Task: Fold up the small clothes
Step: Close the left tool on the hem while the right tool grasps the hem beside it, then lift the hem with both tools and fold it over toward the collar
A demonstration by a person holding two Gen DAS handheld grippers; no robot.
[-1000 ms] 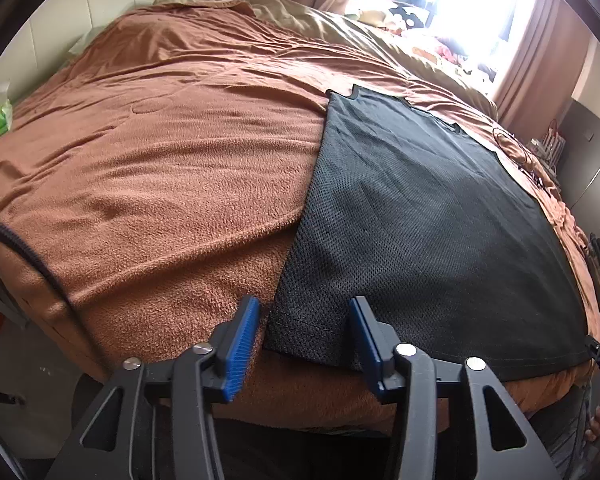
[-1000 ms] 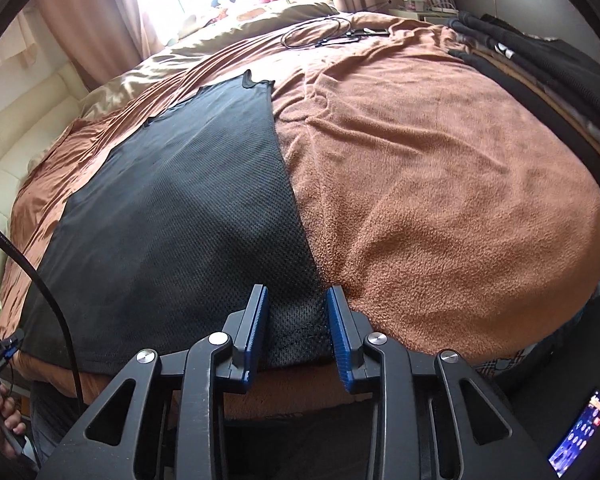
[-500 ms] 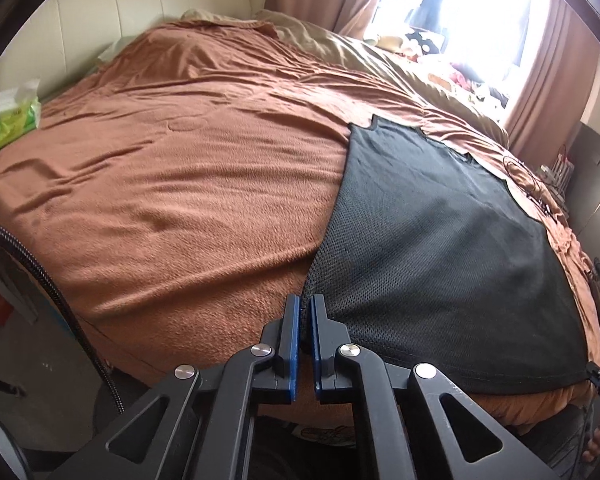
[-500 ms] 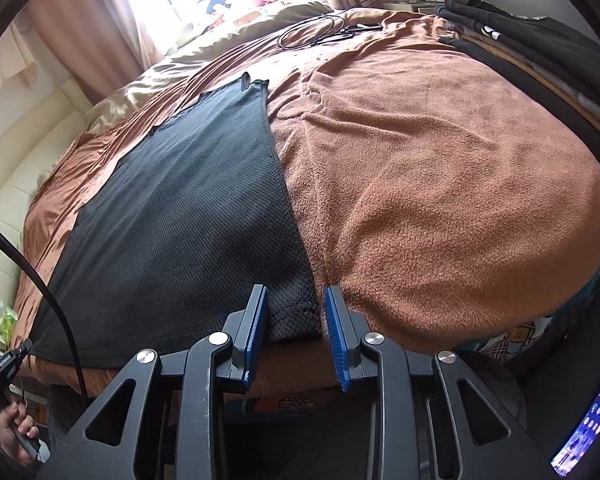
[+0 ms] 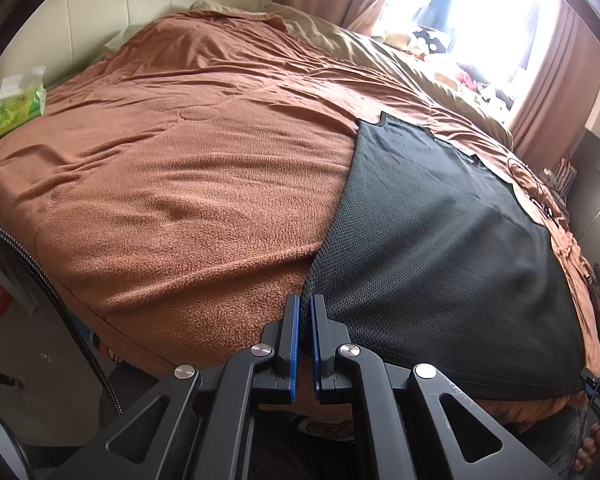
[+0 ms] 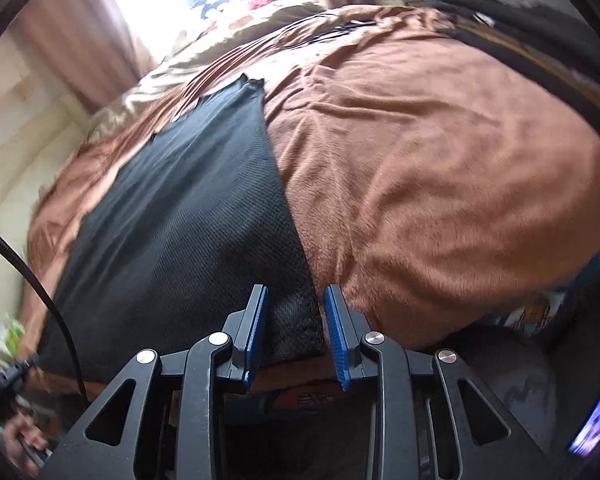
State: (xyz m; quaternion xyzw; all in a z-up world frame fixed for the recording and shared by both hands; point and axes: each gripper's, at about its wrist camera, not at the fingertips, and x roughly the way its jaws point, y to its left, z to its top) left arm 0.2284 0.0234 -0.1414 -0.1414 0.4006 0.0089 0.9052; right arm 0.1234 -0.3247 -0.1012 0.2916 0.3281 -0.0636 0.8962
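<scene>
At the bottom centre of the left wrist view, the left gripper [image 5: 304,312], black-framed with blue-padded fingers, has its fingers pressed almost together. Its tips sit at the near left corner of the black mesh sleeveless shirt [image 5: 440,248]. Whether any fabric is caught in the thin slit between the pads cannot be told from this angle.

At the bottom centre of the right wrist view, the right gripper [image 6: 296,308] has its blue pads spread apart. They straddle the near right corner of the shirt [image 6: 188,220], one pad on each side of the hem, with the mesh lying in the gap and neither pad clearly pressing on it. This view is blurred.

The shirt lies flat and spread out on the brown fleece blanket [image 5: 180,184] that covers the bed. Its hem runs along the near edge of the mattress and its shoulder straps point toward the far side. In the left wrist view it fills the right half of the frame; in the right wrist view it fills the left half.

Farther off, a green packet of tissues [image 5: 18,106] rests at the upper left of the left view, beside a cream padded headboard [image 5: 140,4]. At the top of both frames, a bright window [image 5: 480,8] is flanked by pinkish-brown curtains [image 5: 552,92]. At the upper right of the right view lies a pile of dark folded garments [image 6: 540,28].
</scene>
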